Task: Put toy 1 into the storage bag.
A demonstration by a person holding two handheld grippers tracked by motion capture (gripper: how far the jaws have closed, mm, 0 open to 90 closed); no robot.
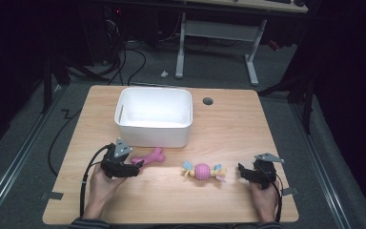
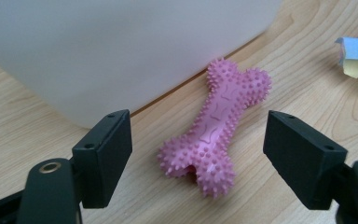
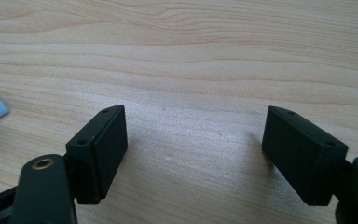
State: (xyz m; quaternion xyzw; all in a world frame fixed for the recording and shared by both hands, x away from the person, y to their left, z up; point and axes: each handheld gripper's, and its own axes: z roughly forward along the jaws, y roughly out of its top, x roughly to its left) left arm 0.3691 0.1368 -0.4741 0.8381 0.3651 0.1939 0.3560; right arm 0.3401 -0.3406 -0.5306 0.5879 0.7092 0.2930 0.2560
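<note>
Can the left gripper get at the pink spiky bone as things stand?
Probably yes. The left gripper is open with the pink bone lying flat between its jaws, untouched. The white bin sits close behind the bone's far end, but nothing blocks the jaws.

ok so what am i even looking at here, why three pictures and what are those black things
A person sits at a wooden table, holding hand-held tongs in each hand: the left tongs and the right tongs. The high view looks down from above. The other two pictures come from small cameras riding on each set of tongs, so the black blocks are their jaws. On the table lie a white bin, a spiky pink bone toy and a pink ball toy with coloured tassels. Both tongs are open and hold nothing; the bone lies between the left jaws, untouched.
</note>
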